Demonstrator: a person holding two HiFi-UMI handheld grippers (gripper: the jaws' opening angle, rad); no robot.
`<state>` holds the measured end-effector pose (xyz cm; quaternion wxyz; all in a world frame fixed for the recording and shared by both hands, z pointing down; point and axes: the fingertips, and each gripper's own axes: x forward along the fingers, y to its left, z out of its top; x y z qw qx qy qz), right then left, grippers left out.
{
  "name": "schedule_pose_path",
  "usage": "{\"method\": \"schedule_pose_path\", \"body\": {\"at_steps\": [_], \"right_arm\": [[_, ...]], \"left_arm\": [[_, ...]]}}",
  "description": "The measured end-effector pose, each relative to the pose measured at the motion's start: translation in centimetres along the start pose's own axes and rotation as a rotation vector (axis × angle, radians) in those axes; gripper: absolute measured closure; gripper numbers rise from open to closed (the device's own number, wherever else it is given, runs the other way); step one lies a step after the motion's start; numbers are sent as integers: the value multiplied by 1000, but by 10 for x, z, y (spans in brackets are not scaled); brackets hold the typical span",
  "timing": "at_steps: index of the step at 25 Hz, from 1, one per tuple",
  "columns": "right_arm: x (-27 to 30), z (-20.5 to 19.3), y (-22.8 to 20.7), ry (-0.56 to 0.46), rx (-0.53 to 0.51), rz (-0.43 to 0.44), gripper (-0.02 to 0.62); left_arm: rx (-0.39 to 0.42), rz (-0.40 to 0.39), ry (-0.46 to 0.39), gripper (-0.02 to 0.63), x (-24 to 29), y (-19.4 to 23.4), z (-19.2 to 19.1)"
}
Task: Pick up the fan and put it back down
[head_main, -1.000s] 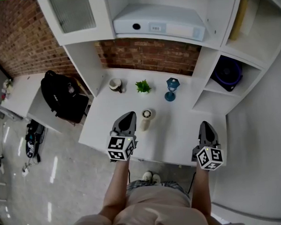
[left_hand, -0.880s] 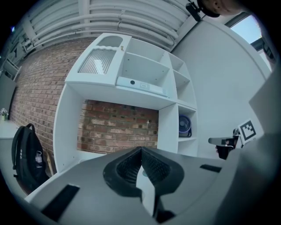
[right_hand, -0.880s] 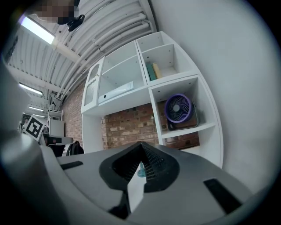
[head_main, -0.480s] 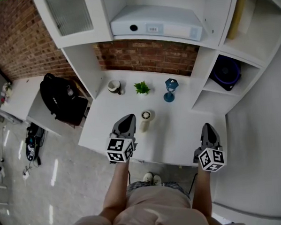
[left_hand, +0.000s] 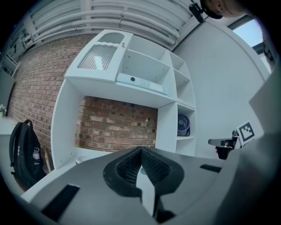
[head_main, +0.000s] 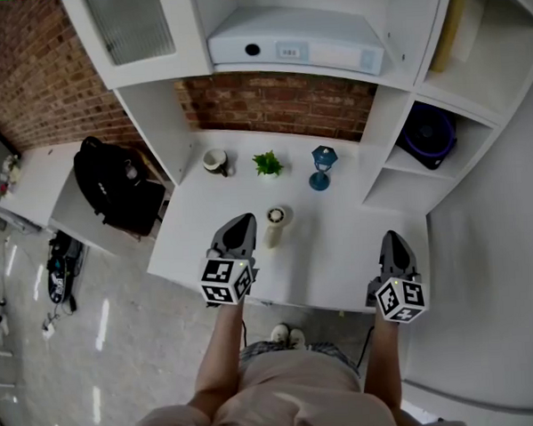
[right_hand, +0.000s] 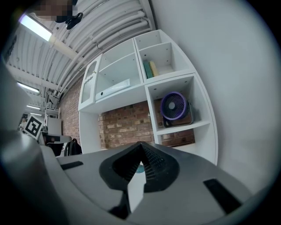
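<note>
The fan (head_main: pixel 432 135), purple with a round grille, stands in the lower cubby of the white shelf unit at the right; it also shows as a fan (right_hand: pixel 174 107) in the right gripper view and, smaller, as a fan (left_hand: pixel 183 125) in the left gripper view. My left gripper (head_main: pixel 240 223) hovers over the front of the white desk (head_main: pixel 340 248), shut and empty. My right gripper (head_main: pixel 390 239) is over the desk's front right, below the cubby, also shut with nothing held. Both the left gripper (left_hand: pixel 141 149) and the right gripper (right_hand: pixel 141 144) point level toward the brick back wall.
A small white upright item with a round top (head_main: pixel 276 223) stands just right of the left gripper. A mug (head_main: pixel 216 160), a little plant (head_main: pixel 267 164) and a blue lantern-like piece (head_main: pixel 323 166) line the desk's back. A black backpack (head_main: pixel 113 184) sits at the left.
Both grippers hold their places with jaws shut; only the head view has shifted slightly.
</note>
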<state>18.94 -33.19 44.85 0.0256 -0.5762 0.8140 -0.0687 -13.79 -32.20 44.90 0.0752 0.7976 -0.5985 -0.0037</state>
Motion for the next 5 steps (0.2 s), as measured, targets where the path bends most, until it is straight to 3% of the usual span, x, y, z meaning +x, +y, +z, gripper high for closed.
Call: {"method": "schedule_pose_path", "body": {"at_steps": [5], "right_arm": [[0, -1, 6, 8, -8, 10, 581]], "left_arm": [[-5, -3, 4, 578, -3, 0, -1]]}}
